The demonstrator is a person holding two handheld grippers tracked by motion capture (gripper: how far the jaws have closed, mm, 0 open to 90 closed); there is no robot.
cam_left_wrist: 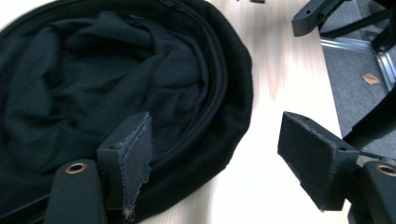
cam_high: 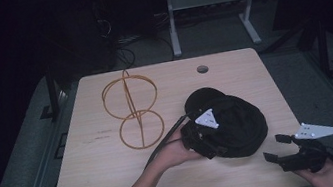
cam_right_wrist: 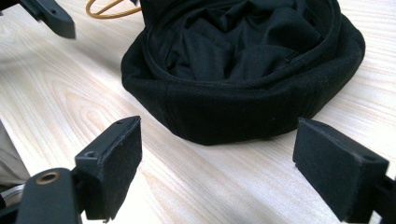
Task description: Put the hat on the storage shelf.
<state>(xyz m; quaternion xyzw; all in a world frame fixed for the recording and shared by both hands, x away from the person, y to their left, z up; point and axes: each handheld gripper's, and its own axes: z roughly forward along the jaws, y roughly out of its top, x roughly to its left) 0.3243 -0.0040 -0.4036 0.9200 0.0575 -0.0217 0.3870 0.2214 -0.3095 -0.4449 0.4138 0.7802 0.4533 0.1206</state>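
A black cloth hat (cam_high: pixel 239 117) lies upside down on the wooden table (cam_high: pixel 107 179), its crumpled lining facing up (cam_left_wrist: pixel 93 70) (cam_right_wrist: pixel 243 56). My left gripper (cam_left_wrist: pixel 217 128) hovers at the hat's near-left rim (cam_high: pixel 216 147), held by a hand. It is open: one jaw stands over the lining, the other over bare wood, and the rim runs between them without either pad pressing it. My right gripper (cam_high: pixel 277 148) (cam_right_wrist: pixel 219 135) stands open at the table's front right, pointing at the hat's outer band with a gap of bare wood before it.
A gold wire stand of two rings (cam_high: pixel 132 110) lies on the table left of the hat, and its edge shows behind the hat (cam_right_wrist: pixel 105 9). A round cable hole (cam_high: pixel 202 69) sits near the far edge. The table's right edge runs close to the right gripper.
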